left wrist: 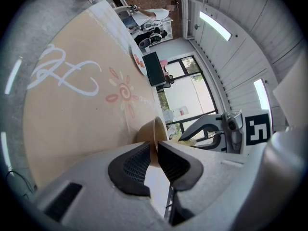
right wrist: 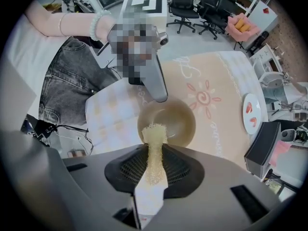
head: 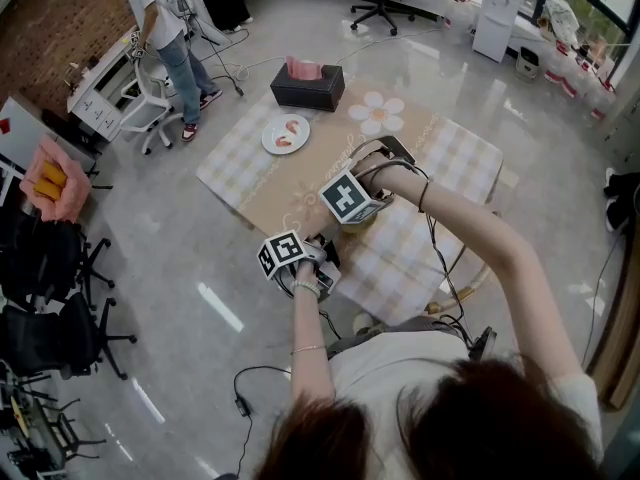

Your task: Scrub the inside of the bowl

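A tan bowl (right wrist: pixel 175 121) stands on the beige cloth near the table's front edge. My left gripper (left wrist: pixel 155 150) is shut on the bowl's rim (left wrist: pixel 155 129), pinching the wall between its pads. In the right gripper view this left gripper (right wrist: pixel 156 88) sits at the bowl's far rim. My right gripper (right wrist: pixel 155 153) is shut on a pale yellow scrub pad (right wrist: pixel 154 138), whose tip hangs over the near rim into the bowl. In the head view both grippers, left (head: pixel 322 256) and right (head: pixel 362 208), crowd together and mostly hide the bowl.
A white plate (head: pixel 286 134) with pink food pieces and a black tissue box (head: pixel 307 85) lie at the table's far side. The checked tablecloth (head: pixel 450 153) covers the table. A person (head: pixel 165 28) stands beyond the table's far left, with office chairs (head: pixel 60 298) around.
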`<state>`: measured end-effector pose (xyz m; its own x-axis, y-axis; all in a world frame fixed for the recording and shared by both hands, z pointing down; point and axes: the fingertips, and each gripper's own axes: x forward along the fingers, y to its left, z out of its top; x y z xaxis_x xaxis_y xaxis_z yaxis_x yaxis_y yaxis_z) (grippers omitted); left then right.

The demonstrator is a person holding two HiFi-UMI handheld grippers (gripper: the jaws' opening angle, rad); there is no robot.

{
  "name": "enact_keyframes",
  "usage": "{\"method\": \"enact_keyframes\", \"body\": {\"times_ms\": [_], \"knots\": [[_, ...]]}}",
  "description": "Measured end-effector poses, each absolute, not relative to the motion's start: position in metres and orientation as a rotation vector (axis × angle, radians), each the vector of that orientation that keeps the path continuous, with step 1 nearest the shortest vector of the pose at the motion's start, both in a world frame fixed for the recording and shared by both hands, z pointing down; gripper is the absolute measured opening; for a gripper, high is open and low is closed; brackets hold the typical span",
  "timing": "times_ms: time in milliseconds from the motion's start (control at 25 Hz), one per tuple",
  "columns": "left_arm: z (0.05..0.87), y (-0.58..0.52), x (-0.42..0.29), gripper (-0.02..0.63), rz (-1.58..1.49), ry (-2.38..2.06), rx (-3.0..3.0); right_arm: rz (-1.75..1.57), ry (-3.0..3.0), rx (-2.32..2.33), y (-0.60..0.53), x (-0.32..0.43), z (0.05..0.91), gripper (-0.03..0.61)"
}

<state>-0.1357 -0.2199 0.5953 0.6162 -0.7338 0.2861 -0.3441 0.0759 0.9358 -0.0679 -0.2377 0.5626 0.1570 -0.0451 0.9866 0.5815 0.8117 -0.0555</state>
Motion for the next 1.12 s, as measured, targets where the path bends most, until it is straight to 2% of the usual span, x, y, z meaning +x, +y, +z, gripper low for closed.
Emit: {"method": "enact_keyframes", "body": {"times_ms": [1120], "knots": [[0.592,-0.219,-0.137,0.052,-0.394,-0.930,1.520,-0.345,-1.511,-0.473,-0.215,-0.096,0.563,0.078]]}}
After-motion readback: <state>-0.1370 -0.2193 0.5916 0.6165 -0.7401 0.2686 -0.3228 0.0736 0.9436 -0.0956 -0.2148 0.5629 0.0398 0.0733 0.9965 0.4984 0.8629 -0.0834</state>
